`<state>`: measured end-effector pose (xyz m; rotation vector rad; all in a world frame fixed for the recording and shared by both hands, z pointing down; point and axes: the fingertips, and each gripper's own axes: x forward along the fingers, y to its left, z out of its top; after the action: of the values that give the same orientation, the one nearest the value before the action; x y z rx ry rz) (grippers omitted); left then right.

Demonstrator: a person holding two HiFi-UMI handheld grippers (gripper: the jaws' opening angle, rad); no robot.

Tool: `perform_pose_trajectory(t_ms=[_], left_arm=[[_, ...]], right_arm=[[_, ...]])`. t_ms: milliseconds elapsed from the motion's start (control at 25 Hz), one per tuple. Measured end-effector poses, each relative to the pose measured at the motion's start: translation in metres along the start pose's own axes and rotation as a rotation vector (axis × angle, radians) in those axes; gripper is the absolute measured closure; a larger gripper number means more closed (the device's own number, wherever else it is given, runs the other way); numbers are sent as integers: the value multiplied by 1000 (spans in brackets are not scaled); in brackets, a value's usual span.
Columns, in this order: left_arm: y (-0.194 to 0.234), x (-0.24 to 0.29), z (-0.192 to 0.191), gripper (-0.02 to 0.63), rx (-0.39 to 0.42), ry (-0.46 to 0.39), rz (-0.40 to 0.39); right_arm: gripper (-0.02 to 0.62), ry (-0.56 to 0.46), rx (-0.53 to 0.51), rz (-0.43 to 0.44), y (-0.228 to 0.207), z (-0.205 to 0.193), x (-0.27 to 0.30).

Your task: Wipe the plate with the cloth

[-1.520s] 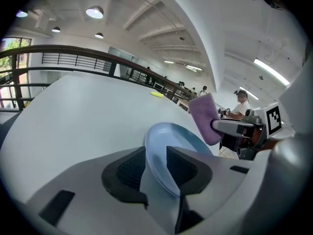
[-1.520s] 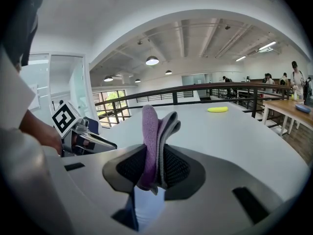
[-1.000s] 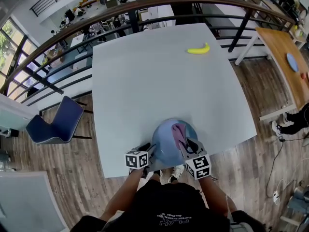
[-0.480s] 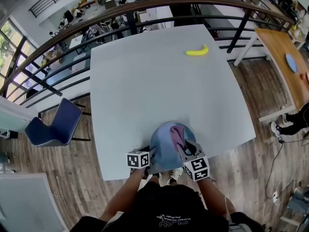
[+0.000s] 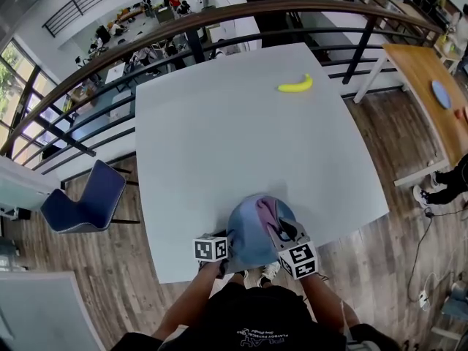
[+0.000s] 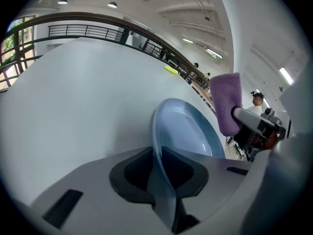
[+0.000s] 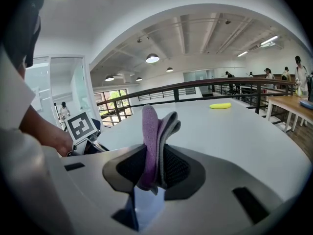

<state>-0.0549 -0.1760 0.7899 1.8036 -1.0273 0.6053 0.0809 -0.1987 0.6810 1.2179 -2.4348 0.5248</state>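
A light blue plate (image 5: 248, 229) sits at the table's near edge. In the left gripper view the plate (image 6: 188, 133) runs edge-on between the jaws. My left gripper (image 5: 228, 241) (image 6: 161, 173) has just been closing, and its pads now press on the plate's left rim. My right gripper (image 5: 281, 229) (image 7: 156, 168) is shut on a folded purple cloth (image 7: 151, 131). The cloth (image 5: 269, 212) (image 6: 226, 102) hangs over the plate's right side.
A yellow banana (image 5: 295, 85) (image 7: 220, 105) lies at the far right of the grey table (image 5: 241, 137). A dark railing (image 5: 219, 17) runs behind the table. A blue chair (image 5: 84, 196) stands to the left and a wooden table (image 5: 431, 86) to the right.
The left gripper's jaws have closed in onto the plate's left rim. The right gripper still holds the cloth at the plate's right side.
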Motion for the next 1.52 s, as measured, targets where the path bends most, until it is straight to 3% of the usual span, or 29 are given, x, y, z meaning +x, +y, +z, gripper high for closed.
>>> perform_pose_trajectory(t_ms=[400,1520], left_arm=[[3,-7,-4,541,11,25,25],[-16,-10,21,578,-145,-89,-129]], right_arm=[[495,-1,2,15,9,1,2],[495,-27,-23,18,-4,9,1]])
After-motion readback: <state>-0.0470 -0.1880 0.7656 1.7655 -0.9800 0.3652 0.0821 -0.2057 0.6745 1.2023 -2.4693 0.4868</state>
